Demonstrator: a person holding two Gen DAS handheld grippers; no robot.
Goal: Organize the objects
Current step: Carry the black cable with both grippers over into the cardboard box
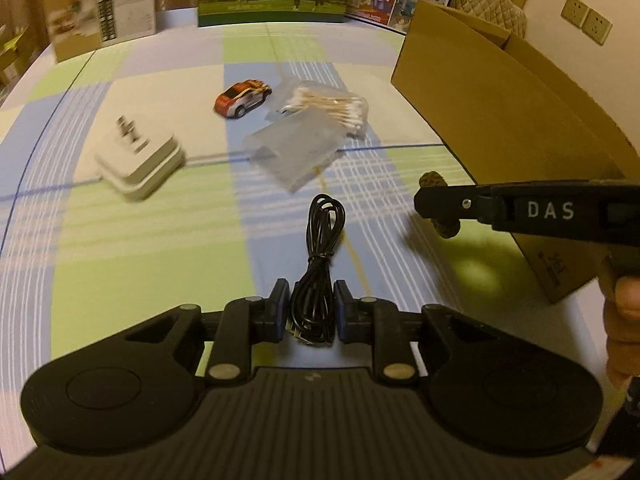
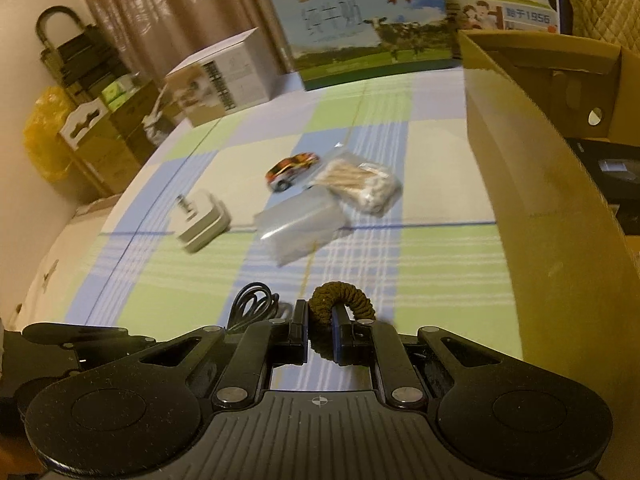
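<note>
1. Left gripper (image 1: 311,312): fingers closed around the coiled black cable (image 1: 318,272), lifting it for sorting.
2. Right gripper (image 2: 319,334): clamped on brown hair tie (image 2: 340,300); cardboard box (image 2: 520,184) at its right, the likely destination.

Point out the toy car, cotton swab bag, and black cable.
toy car (image 1: 242,98), left wrist view, on its roof.
cotton swab bag (image 1: 326,107), left wrist view, on the swab bundle.
black cable (image 1: 320,256), left wrist view, at the tied middle.

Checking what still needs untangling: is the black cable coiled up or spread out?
Coiled. The black cable lies folded into a narrow bundle, cinched around its middle, between the left gripper fingers.
</note>
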